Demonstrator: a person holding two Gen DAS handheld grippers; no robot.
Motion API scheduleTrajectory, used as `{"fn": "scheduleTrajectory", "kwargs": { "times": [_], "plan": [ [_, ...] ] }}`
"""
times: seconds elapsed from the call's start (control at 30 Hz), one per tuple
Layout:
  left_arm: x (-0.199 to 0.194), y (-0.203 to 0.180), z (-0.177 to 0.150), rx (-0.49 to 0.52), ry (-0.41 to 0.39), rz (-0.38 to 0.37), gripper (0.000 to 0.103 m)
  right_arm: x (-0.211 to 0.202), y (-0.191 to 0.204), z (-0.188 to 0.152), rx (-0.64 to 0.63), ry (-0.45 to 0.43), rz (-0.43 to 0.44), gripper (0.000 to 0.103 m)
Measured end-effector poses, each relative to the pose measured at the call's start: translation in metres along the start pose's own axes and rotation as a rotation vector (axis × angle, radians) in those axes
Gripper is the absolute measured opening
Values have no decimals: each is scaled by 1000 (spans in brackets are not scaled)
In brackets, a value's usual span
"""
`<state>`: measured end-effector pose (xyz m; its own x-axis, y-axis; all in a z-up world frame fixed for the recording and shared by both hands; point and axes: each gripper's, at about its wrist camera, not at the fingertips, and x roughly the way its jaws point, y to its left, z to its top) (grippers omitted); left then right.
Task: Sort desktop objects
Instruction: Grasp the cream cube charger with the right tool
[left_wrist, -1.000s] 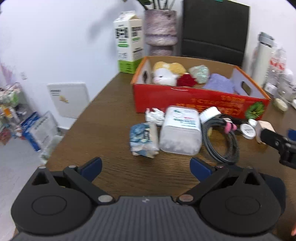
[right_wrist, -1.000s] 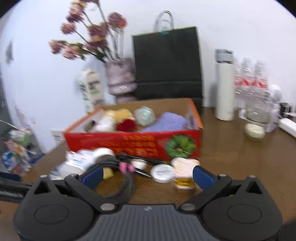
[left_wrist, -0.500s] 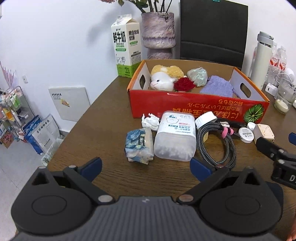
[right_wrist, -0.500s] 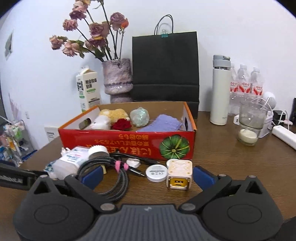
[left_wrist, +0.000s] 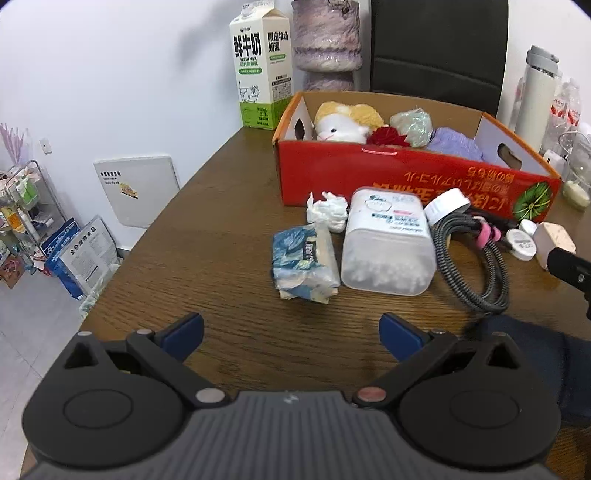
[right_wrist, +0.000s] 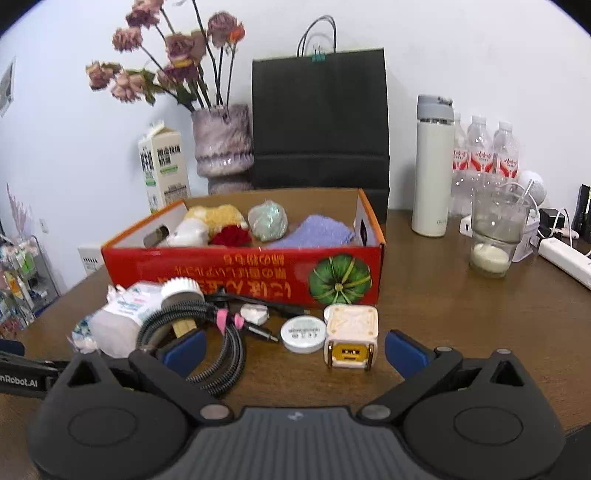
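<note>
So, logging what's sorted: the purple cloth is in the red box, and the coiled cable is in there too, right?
Not quite. The purple cloth is in the red box, but the coiled cable lies on the table in front of it, as the right wrist view shows.

Red cardboard box (left_wrist: 413, 177) sat open on tabletop (left_wrist: 221, 258), holding plush toy (left_wrist: 343, 122), red flower (left_wrist: 386, 137), pale green ball (left_wrist: 412, 125), purple cloth (left_wrist: 456, 144). In front lay crumpled tissue (left_wrist: 328, 212), blue tissue pack (left_wrist: 303, 262), translucent cotton-swab tub (left_wrist: 388, 243) on its side, coiled braided cable (left_wrist: 472, 258), round white tin (right_wrist: 303, 334), cream cube charger (right_wrist: 351, 336).
</note>
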<state>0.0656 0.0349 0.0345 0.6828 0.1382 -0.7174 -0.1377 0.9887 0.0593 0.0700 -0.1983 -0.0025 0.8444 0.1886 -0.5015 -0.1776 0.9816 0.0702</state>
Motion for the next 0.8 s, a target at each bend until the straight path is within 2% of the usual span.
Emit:
{"fn": "scheduleTrajectory", "kwargs": {
  "times": [0.2,0.37,0.5,0.6,0.67,0.73,0.8],
  "plan": [
    [13,4,-2,10,-32,-47,103,4,4,-5,-32,-7,-21,103],
    [10,11,-1,47,-116,-80,103,1,0,-4,-6,-40,8,102],
    [15,21,2,47,-139,-109,98,3,-3,-4,21,-52,13,99],
    [22,27,9,26,-146,-135,89,8,-3,-4,22,-40,10,95],
    [23,28,14,7,-146,-180,87,8,-4,-3,21,-45,-24,94],
    [21,26,19,-1,-155,-257,88,7,-7,-1,25,-61,-62,94],
    [18,17,23,27,-172,-312,88,9,-12,3,36,-66,-94,94]
  ]
}}
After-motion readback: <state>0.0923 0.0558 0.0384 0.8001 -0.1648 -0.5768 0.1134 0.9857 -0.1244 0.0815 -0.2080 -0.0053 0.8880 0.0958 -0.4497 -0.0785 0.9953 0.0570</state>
